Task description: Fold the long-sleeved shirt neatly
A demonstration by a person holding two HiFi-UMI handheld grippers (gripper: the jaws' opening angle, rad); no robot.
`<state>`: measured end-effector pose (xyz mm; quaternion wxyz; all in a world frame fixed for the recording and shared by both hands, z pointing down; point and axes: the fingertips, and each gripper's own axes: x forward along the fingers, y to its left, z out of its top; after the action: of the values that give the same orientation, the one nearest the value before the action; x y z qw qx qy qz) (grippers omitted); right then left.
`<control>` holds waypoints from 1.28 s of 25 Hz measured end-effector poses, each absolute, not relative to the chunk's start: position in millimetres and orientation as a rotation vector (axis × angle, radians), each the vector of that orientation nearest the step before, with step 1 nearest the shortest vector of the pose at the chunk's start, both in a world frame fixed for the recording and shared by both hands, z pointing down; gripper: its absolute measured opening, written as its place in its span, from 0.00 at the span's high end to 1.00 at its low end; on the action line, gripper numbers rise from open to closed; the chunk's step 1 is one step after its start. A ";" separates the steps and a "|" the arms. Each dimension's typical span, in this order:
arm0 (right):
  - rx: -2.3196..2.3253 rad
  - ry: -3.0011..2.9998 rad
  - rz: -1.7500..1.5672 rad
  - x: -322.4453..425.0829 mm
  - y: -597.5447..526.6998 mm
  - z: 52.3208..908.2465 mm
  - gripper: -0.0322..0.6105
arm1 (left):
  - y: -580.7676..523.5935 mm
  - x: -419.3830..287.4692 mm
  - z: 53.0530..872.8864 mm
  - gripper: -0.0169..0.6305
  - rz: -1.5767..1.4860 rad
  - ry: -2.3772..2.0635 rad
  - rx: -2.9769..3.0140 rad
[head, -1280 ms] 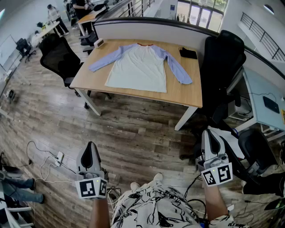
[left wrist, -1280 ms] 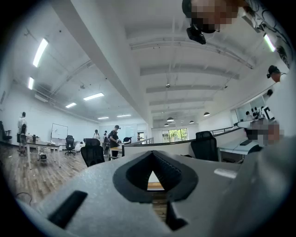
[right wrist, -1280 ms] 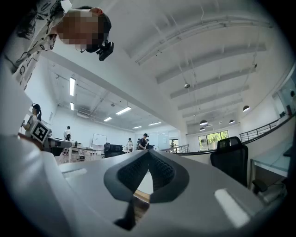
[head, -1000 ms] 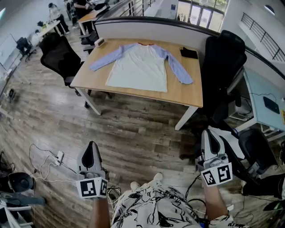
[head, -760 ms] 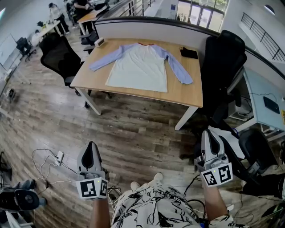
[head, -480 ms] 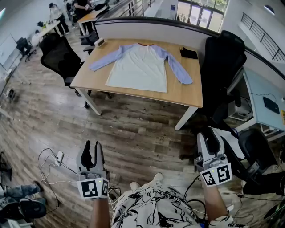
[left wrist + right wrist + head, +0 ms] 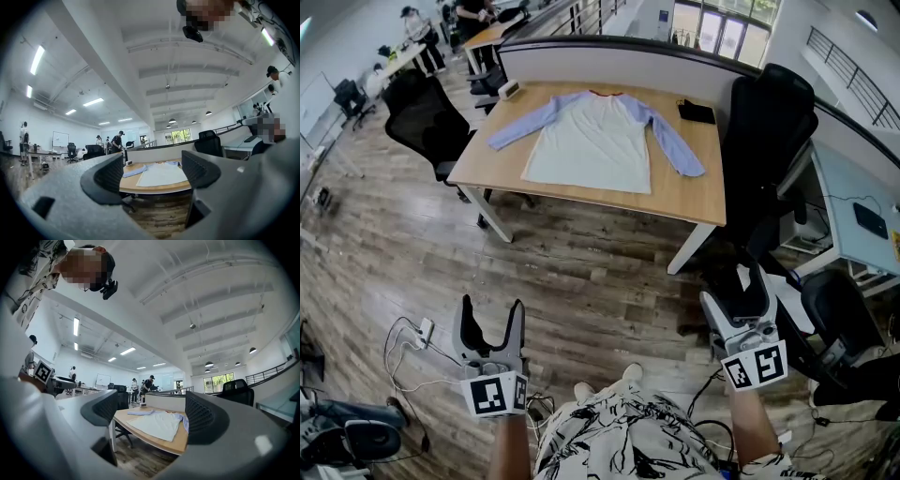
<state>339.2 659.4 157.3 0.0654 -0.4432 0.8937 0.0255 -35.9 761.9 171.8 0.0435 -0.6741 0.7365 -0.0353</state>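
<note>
The long-sleeved shirt (image 7: 591, 141), white with light blue sleeves and a red collar, lies spread flat on a wooden table (image 7: 694, 202), sleeves angled outward. I stand well back from the table on the wood floor. My left gripper (image 7: 492, 314) and right gripper (image 7: 734, 292) are held low in front of me, far short of the shirt. Both have just been opening their jaws, and nothing is between them. Beyond the spread jaws, the left gripper view frames the shirt (image 7: 161, 177), and so does the right gripper view (image 7: 157, 423).
Black office chairs stand at the table's left (image 7: 422, 117) and right (image 7: 769, 122). A black flat item (image 7: 697, 112) and a small white device (image 7: 508, 90) lie on the tabletop. Cables and a power strip (image 7: 422, 333) trail on the floor at left. Another desk (image 7: 853, 216) is at right.
Both grippers went from shut to open jaws while the hands kept their place. The shirt has not moved. Someone's feet shifted about at the lower left edge.
</note>
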 end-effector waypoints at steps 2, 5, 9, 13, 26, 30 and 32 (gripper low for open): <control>-1.329 2.707 0.082 339.4 659.7 158.3 0.23 | 761.2 -34.3 172.0 0.33 -0.110 2.250 -2.062; -1.333 2.700 0.066 342.9 656.4 160.3 0.16 | 758.9 -32.2 173.5 0.23 -0.115 2.258 -2.062; -1.375 2.645 0.080 356.8 646.4 159.2 0.02 | 752.4 -23.3 175.1 0.17 -0.124 2.262 -2.070; -1.346 2.652 0.052 366.4 637.4 166.6 0.02 | 745.5 -11.5 177.6 0.16 -0.135 2.272 -2.064; -1.352 2.657 -0.021 353.1 584.3 188.0 0.02 | 685.8 -31.0 189.5 0.14 -0.121 2.273 -2.073; -1.376 2.655 -0.012 331.4 543.9 185.9 0.03 | 638.4 -56.9 190.5 0.14 -0.097 2.254 -2.090; -1.392 2.644 -0.004 319.3 522.4 183.4 0.03 | 614.5 -70.7 191.1 0.14 -0.092 2.247 -2.097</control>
<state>319.3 522.4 183.4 0.0765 -0.4645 0.8823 -0.0013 -70.7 614.5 191.1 0.0334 -0.6814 0.7305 -0.0299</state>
